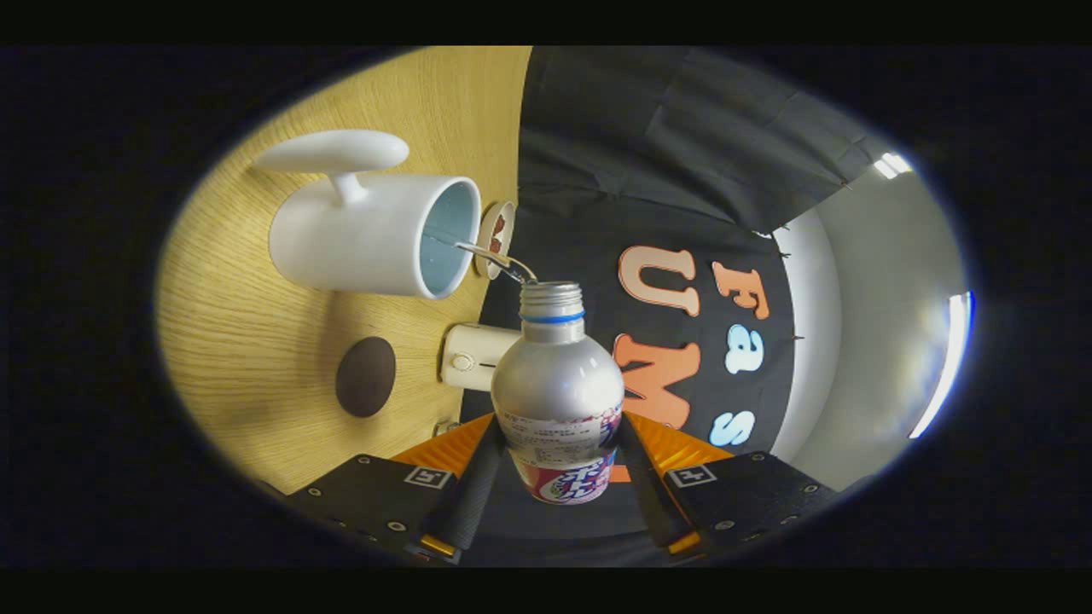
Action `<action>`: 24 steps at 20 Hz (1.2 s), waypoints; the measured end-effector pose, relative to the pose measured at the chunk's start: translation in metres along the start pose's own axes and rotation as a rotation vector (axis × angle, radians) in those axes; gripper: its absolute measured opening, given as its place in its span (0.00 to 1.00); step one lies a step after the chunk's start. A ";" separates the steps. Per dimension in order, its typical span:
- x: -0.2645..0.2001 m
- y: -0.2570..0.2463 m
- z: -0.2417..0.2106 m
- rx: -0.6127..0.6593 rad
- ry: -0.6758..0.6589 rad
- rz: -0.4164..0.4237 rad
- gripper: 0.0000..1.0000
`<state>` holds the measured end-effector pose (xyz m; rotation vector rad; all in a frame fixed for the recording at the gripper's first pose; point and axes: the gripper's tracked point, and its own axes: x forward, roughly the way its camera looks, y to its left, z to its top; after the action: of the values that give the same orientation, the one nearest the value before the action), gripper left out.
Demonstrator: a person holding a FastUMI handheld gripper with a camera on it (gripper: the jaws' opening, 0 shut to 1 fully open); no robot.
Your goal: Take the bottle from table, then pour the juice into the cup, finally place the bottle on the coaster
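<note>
My gripper [560, 439] is shut on a silver bottle [556, 384] with a printed label, one finger [472, 490] pressing each side of its lower body. The bottle is tipped over sideways relative to the wooden table [247, 341]. Its open mouth [550, 294] points toward a white cup [375, 234] with a pale blue inside and a big handle. A thin stream of liquid [490, 256] runs from the mouth over the rim into the cup. A dark round coaster [365, 376] lies on the table beside the cup, nearer to my fingers.
A small white box-like device [473, 356] sits at the table's edge just behind the bottle. A small round disc with a red pattern [496, 237] stands behind the cup's rim. Black cloth wall lies beyond the table.
</note>
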<state>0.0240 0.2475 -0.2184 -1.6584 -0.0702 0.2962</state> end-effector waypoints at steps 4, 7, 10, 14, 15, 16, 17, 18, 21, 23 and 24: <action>0.000 -0.001 0.001 -0.017 -0.006 0.002 0.76; 0.000 -0.003 0.001 -0.037 -0.008 0.000 0.76; -0.001 -0.005 0.002 -0.070 -0.009 -0.008 0.76; -0.003 -0.007 0.005 -0.086 -0.020 -0.011 0.76; -0.003 -0.008 0.005 -0.092 -0.022 -0.016 0.76; -0.002 -0.009 0.005 -0.096 -0.024 -0.021 0.76; -0.002 -0.009 0.005 -0.096 -0.025 -0.021 0.76; -0.002 -0.009 0.005 -0.095 -0.026 -0.023 0.76; -0.001 -0.011 0.005 -0.102 -0.027 -0.033 0.76; -0.001 -0.010 0.005 -0.105 -0.026 -0.035 0.76; -0.001 -0.011 0.005 -0.111 -0.025 -0.036 0.76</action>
<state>0.0235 0.2530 -0.2080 -1.7619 -0.1371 0.2901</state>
